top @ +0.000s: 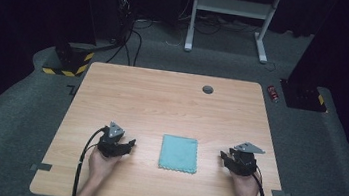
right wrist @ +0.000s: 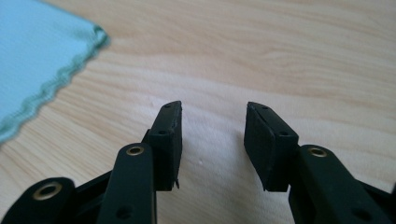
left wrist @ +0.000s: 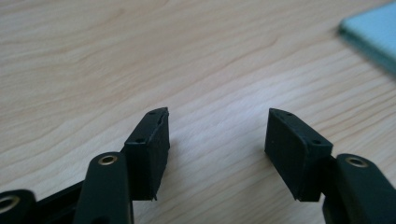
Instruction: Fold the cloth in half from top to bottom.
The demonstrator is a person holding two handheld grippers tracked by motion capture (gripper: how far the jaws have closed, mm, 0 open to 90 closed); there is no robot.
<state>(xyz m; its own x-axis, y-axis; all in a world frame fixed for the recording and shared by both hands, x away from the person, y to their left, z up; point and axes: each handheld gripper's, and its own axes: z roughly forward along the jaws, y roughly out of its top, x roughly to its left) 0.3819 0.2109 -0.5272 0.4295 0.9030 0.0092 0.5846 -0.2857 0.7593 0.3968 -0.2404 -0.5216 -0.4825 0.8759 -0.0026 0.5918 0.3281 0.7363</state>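
Folded teal cloth (top: 179, 153): lower centre of frame, flat on table (top: 162, 101), untouched. Left gripper (top: 129, 146), right gripper (top: 223, 157): flanking cloth, jaws apart, empty. Judged: nothing started; all handling remains.

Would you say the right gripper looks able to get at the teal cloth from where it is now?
Probably yes. The right gripper rests open on the table beside the cloth, its jaws pointing toward it, and only bare wood lies between them.
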